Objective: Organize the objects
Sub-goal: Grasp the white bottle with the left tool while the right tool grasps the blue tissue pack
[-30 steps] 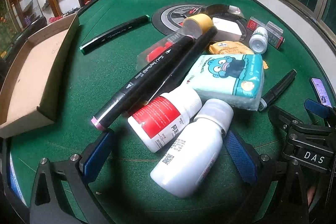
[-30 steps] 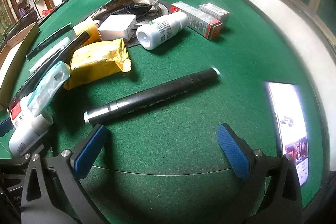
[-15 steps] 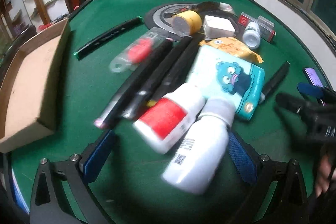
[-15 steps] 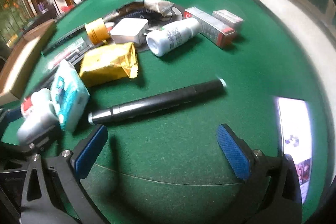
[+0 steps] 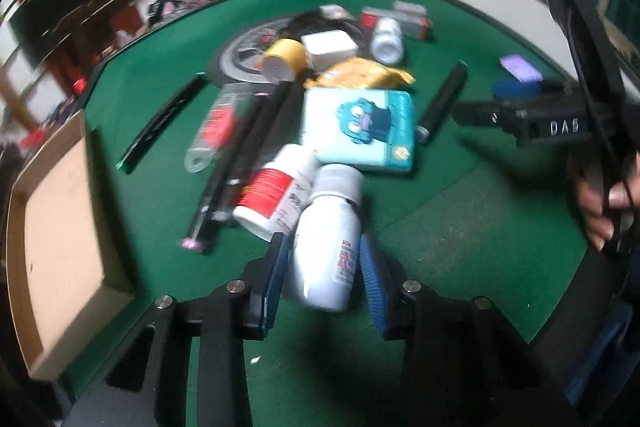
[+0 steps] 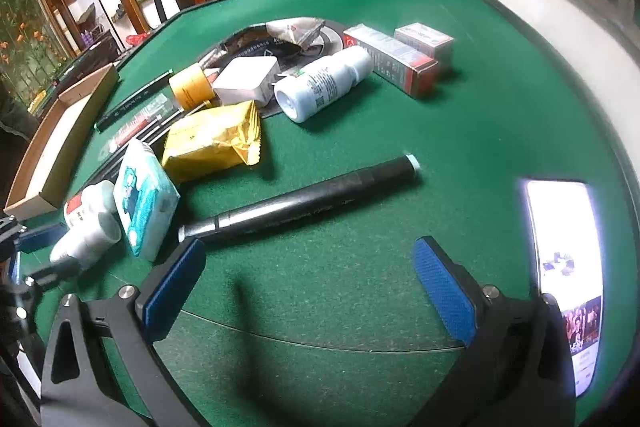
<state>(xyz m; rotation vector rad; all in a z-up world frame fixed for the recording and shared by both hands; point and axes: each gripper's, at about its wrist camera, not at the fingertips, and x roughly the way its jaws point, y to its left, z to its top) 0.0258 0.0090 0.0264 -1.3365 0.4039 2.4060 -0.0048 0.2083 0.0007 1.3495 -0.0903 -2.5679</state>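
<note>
A white bottle [image 5: 328,211] lies on the green felt table [image 5: 460,227], and my left gripper [image 5: 323,251] has its jaws closing on it. Both blue pads [image 5: 276,267] touch the bottle's sides near its base. Its cap end leans against a red-labelled white bottle [image 5: 276,195]. In the right wrist view the same white bottle [image 6: 86,243] shows at the far left. My right gripper [image 6: 308,247] stands open just above the felt with nothing between its fingers. A black marker [image 6: 304,201] lies just beyond its tips.
A shallow cardboard tray [image 5: 56,227] sits at the table's left edge. The middle holds a blue tissue pack [image 5: 360,127], a yellow packet [image 6: 212,139], several markers, a tape roll [image 6: 190,87], another white bottle [image 6: 324,83] and small boxes [image 6: 392,63]. A lit phone [image 6: 564,267] lies right.
The left jaws have gone from wide open to closed in on the white bottle, and that view has rolled and lifted slightly. The right gripper has tilted a little and stays open.
</note>
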